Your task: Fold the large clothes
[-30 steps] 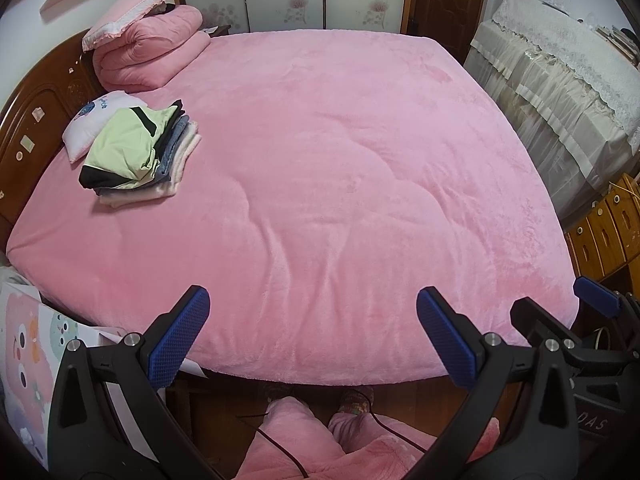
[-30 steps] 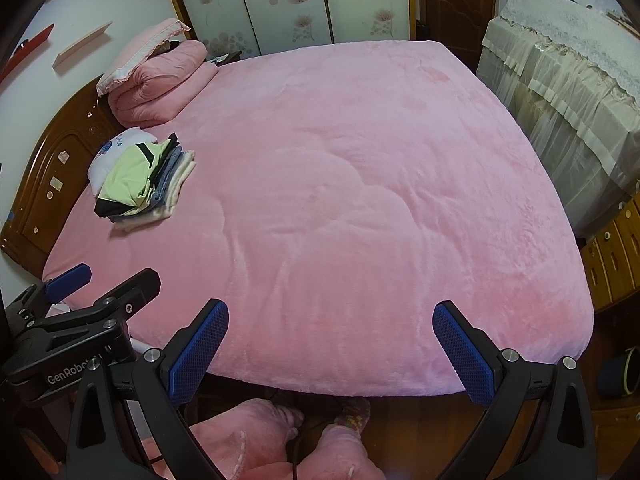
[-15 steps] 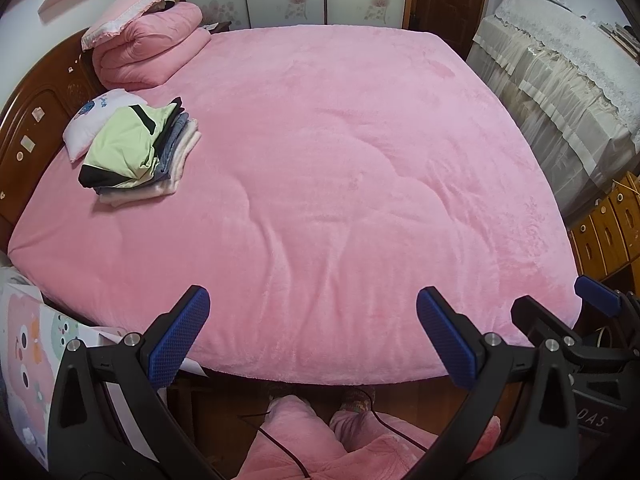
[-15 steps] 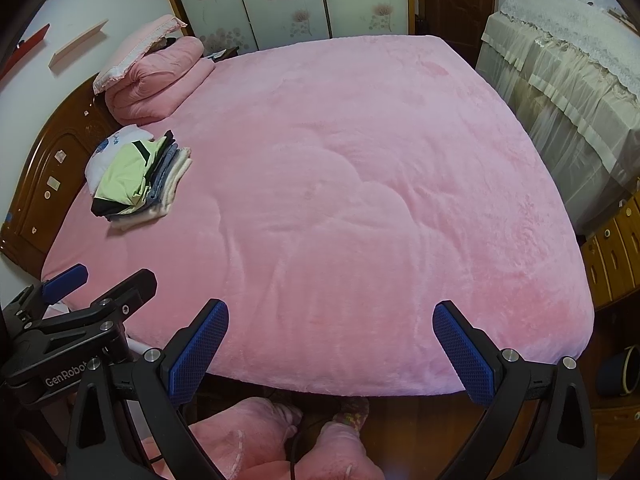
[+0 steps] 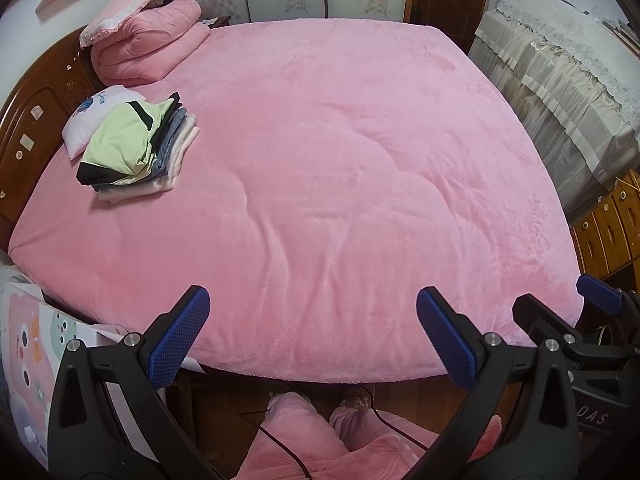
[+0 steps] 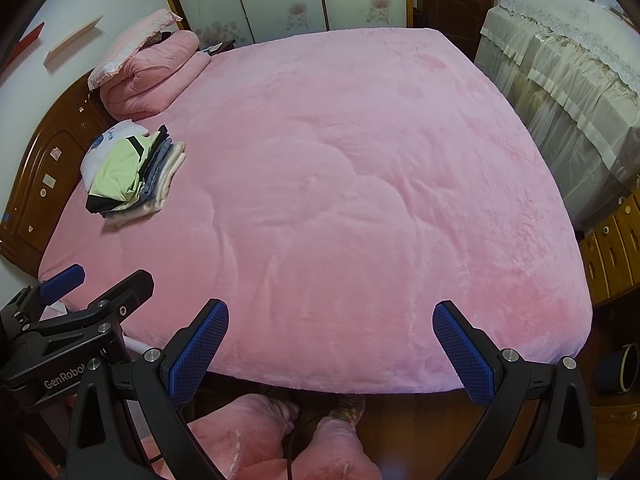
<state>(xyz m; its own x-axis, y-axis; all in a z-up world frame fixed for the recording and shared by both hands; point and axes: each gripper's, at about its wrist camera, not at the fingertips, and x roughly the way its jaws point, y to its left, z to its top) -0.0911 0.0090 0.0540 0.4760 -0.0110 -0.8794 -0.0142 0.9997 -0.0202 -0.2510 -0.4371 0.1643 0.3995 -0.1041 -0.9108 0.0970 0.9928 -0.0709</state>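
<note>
A stack of folded clothes [image 5: 138, 152] [image 6: 134, 178], pale green with black trim on top, rests at the left of the pink bed [image 5: 340, 160] [image 6: 340, 180], partly over a small white pillow [image 5: 94, 114]. My left gripper [image 5: 312, 334] hovers open at the bed's near edge with nothing between its blue pads. My right gripper [image 6: 330, 350] is open too, empty, just off the same edge. Each gripper shows in the other's view: the right gripper [image 5: 568, 320] at the right side, the left gripper [image 6: 92, 296] at the left side.
A folded pink quilt [image 5: 148, 50] with a pillow on top lies by the wooden headboard [image 5: 36, 112]. A lace-covered table [image 5: 560, 72] stands right of the bed, wooden drawers [image 5: 608, 228] beside it. The person's pink-clad legs [image 5: 316, 432] stand at the bed's foot. A printed box [image 5: 28, 360] sits at lower left.
Both views have drifted slightly; the bed sits a little lower in the left wrist view and higher in the right wrist view. Both grippers have stayed open and empty.
</note>
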